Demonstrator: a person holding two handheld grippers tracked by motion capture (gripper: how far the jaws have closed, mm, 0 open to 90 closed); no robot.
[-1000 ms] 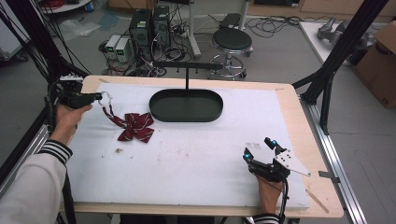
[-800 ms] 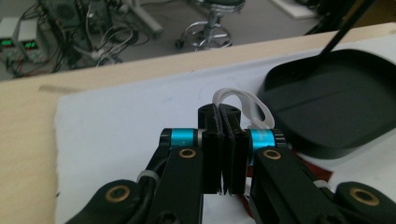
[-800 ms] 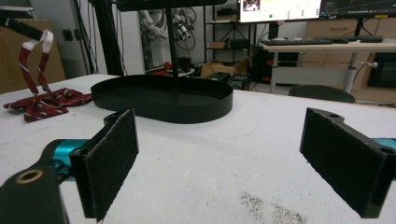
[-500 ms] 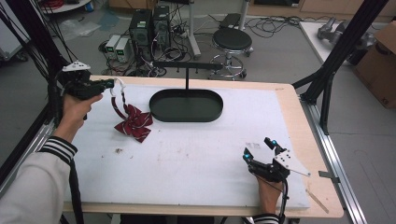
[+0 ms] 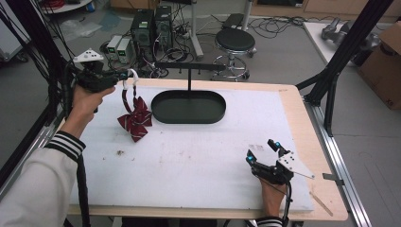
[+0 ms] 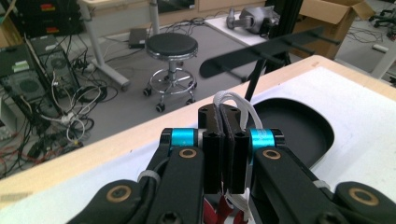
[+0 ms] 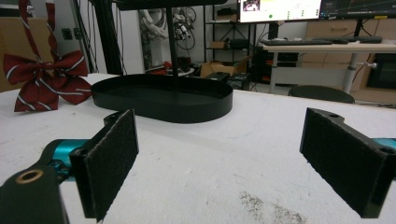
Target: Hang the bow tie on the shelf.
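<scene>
Bow tie (image 5: 135,120), dark red with pale stripes, on a looped neck strap (image 5: 128,90). It hangs from the left tongs (image 5: 127,74) above the far-left part of the counter (image 5: 198,156), its lowest tips at or just over the white surface; contact cannot be told. Long axis near vertical: strap up, bow below.

Left tongs: clenched on the white end of the strap (image 6: 231,100), seen pinched between the shut jaws in the left gripper view.

Stand: black oval tray (image 5: 189,107) with an upright post and a crossbar (image 5: 189,67) carrying short pegs. It lies just to the right of the bow tie, and the crossbar sits at about the height of the held strap, slightly farther from the person. The likely step is hanging the loop on a peg, which calls for a rightward carry.

Right tongs (image 5: 264,151): released, jaws wide apart, resting low at the near-right of the counter, well apart from bow tie and stand. The left hand (image 5: 87,99) is much the nearer.
</scene>
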